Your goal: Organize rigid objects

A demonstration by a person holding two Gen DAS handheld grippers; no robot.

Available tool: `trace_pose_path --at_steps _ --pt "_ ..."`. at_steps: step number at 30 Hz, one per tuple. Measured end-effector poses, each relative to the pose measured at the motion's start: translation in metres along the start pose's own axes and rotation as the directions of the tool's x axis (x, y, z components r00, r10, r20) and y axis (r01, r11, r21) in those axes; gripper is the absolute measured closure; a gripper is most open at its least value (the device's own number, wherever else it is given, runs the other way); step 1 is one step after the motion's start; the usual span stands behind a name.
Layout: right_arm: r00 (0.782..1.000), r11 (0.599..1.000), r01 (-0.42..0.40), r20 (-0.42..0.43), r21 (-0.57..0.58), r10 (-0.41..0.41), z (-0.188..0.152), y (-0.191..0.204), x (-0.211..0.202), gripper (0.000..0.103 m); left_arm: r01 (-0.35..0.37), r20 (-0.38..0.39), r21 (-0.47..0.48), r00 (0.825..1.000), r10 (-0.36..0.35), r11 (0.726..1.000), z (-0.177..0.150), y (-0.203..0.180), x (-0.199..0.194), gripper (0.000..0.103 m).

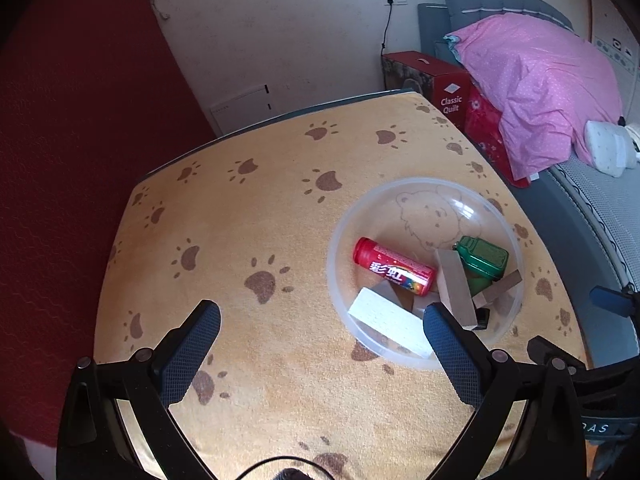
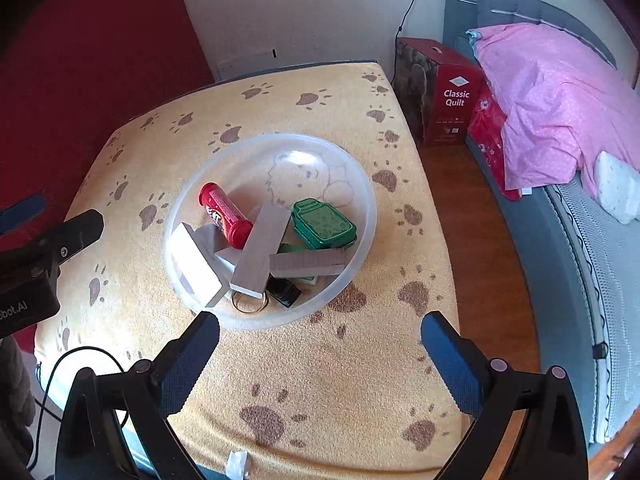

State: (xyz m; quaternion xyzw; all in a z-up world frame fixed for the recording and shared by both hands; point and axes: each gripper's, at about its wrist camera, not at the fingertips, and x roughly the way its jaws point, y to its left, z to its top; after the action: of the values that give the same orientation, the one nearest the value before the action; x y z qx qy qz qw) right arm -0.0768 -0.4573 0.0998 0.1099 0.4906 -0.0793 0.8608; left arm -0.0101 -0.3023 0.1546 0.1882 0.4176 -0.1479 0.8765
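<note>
Left gripper (image 1: 322, 350) spread wide, nothing between its blue-padded fingers (image 1: 188, 354), poised above bare cloth just short of the near rim of the clear round plastic bowl (image 1: 340, 216). Right gripper (image 2: 320, 354) likewise spread wide and empty, raised over the near side of the table, bowl rim just ahead of its fingertips.

Square table under a yellow towel printed with brown paw marks (image 2: 320, 380). Bowl (image 2: 370, 216) sitting right of centre on the towel, nearer the table's right edge than the left.

All loose pieces gathered in the bowl's near half:
- red cylindrical candy tube with a red cap (image 2: 224, 214), lying on its side, towards the left
- green jar-shaped tin (image 2: 324, 224), towards the right
- two grey rectangular blocks (image 2: 262, 248), crossing and touching
- white rectangular block (image 2: 194, 262), tilted against the left wall
- thin metal ring (image 2: 249, 303) and small black clip (image 2: 285, 292), at the near wall

Far half of the bowl bare. Wide stretch of open towel left of the bowl and in front of it; narrower margin on the right.

Beyond the right edge, a strip of wooden floor (image 2: 476, 240), then a grey bed with a pink quilt (image 2: 560, 100). Red carton marked "Classic Quilt" (image 2: 452, 96) by the far right corner. Red wall (image 2: 100, 40) on the left.
</note>
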Motion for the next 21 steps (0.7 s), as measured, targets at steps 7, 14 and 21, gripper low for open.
trace_pose_path --at_steps 7,14,21 --pt "0.999 0.999 0.012 0.042 -0.043 -0.010 -0.001 0.008 -0.011 0.000 0.045 0.020 -0.004 0.999 -0.045 0.999 -0.001 -0.002 -0.022 0.001" --pt "0.999 0.999 0.011 0.041 -0.047 -0.009 -0.005 0.008 -0.012 0.000 0.006 -0.004 0.023 1.000 -0.006 1.000 -0.005 -0.010 -0.026 0.001" --pt "0.999 0.999 0.010 0.039 -0.044 -0.009 -0.007 0.007 -0.013 0.000 0.039 -0.018 0.031 0.999 -0.038 0.999 -0.008 -0.015 -0.025 0.001"
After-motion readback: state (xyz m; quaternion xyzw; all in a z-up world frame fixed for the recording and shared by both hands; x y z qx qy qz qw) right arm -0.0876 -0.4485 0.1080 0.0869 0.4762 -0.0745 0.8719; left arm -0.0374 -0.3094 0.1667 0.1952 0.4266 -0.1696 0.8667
